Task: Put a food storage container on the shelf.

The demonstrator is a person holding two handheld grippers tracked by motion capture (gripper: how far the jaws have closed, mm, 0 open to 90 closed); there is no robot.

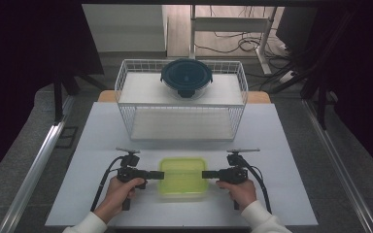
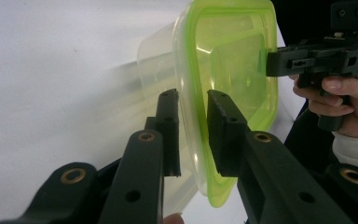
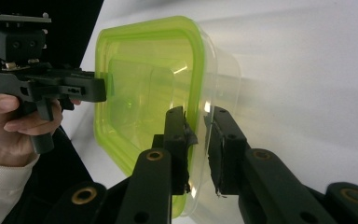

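Note:
A clear rectangular container with a lime-green lid (image 1: 183, 177) sits on the white table (image 1: 272, 145) near its front edge. My left gripper (image 1: 161, 174) comes in level from the left, and its jaws pinch the lid's rim on that side (image 2: 191, 100). From the right, my right gripper (image 1: 204, 174) grips the opposite rim the same way (image 3: 199, 114). In each gripper view the container (image 2: 228, 60) (image 3: 144, 84) stands edge-on, with the other hand's gripper (image 2: 270, 63) (image 3: 103, 88) at its far side.
A white wire basket (image 1: 181, 104) stands at the back of the table. On top of it rests a round glass container with a dark blue lid (image 1: 186, 77). Bare table lies between the basket and the green-lidded container.

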